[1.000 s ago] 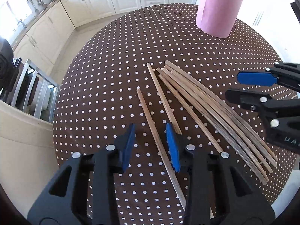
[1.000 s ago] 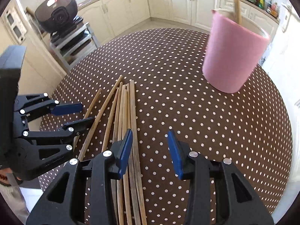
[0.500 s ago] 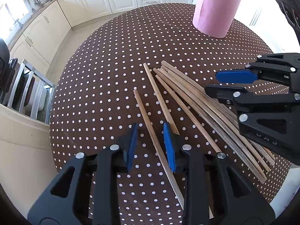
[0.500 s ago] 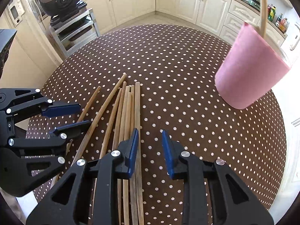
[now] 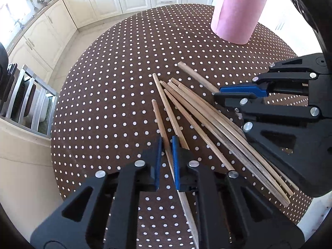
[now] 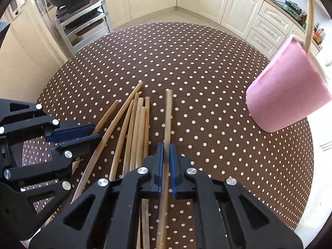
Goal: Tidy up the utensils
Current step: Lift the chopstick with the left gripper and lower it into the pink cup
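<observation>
Two chopsticks are clamped now, one in each gripper. My left gripper (image 5: 165,145) pinches the outermost chopstick (image 5: 160,118) at the left of the pile; beside it, the loose chopsticks (image 6: 132,128) lie fanned on the dotted table (image 6: 186,51); then my right gripper (image 6: 165,151) pinches the rightmost stick (image 6: 168,112), drawn a little clear of the rest. Far right stands the pink cup (image 6: 288,95) with one stick (image 6: 309,16) already in it, so I judge most of the sorting remains. A second ago both grippers stood wide over the pile; their jaws have just been closing, each around its stick.
</observation>
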